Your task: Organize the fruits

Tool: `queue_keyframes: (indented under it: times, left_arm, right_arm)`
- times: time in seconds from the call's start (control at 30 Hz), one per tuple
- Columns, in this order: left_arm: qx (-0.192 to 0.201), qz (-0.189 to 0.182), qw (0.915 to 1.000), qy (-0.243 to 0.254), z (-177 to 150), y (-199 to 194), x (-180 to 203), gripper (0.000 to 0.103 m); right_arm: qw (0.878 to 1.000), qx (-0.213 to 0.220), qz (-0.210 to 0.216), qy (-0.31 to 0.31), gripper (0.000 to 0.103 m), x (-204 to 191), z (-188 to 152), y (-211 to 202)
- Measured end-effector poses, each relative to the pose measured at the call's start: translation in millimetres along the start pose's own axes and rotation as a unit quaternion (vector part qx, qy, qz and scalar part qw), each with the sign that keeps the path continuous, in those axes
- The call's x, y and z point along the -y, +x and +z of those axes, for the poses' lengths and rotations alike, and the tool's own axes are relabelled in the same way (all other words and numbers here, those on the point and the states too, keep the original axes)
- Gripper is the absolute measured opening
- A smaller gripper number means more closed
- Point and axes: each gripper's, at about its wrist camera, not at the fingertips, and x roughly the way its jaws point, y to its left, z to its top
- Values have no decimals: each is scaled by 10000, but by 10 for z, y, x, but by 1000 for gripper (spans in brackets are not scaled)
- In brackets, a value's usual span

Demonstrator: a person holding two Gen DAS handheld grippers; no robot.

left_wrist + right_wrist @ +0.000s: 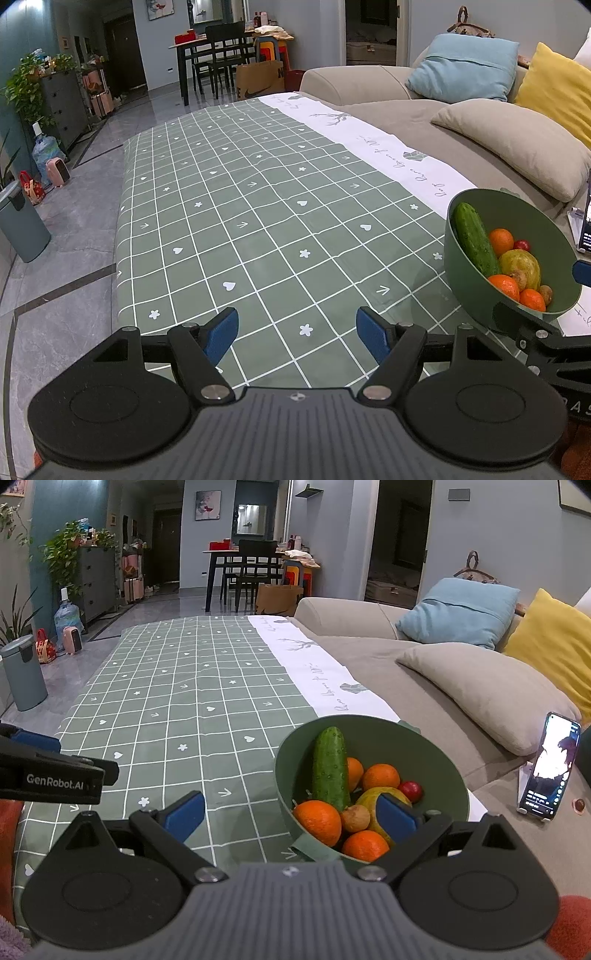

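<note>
A green bowl (436, 768) stands on the checked green tablecloth (184, 701) near its right edge. In it lie a cucumber (330, 764), several oranges (319, 821), a yellow-green fruit (365, 799), a small brown fruit (355, 818) and a small red fruit (410, 790). My right gripper (291, 814) is open and straddles the bowl's near rim: one finger over the cloth, the other above the fruit. My left gripper (297, 336) is open over bare cloth, with the bowl (465, 280) to its right.
A phone (550, 768) leans on a stand to the right of the bowl, with a small red object (579, 804) beside it. A beige sofa with cushions (480, 690) runs along the right. A grey bin (22, 672) stands on the floor at left.
</note>
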Motion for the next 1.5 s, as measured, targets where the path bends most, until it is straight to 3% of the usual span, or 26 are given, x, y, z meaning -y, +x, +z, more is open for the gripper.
queue_keyframes:
  times: [1.5]
  left_arm:
    - [77,11,10000,55,21,-70,28,86]
  right_arm:
    - [10000,-43,49,-37,95,-11,-29,16]
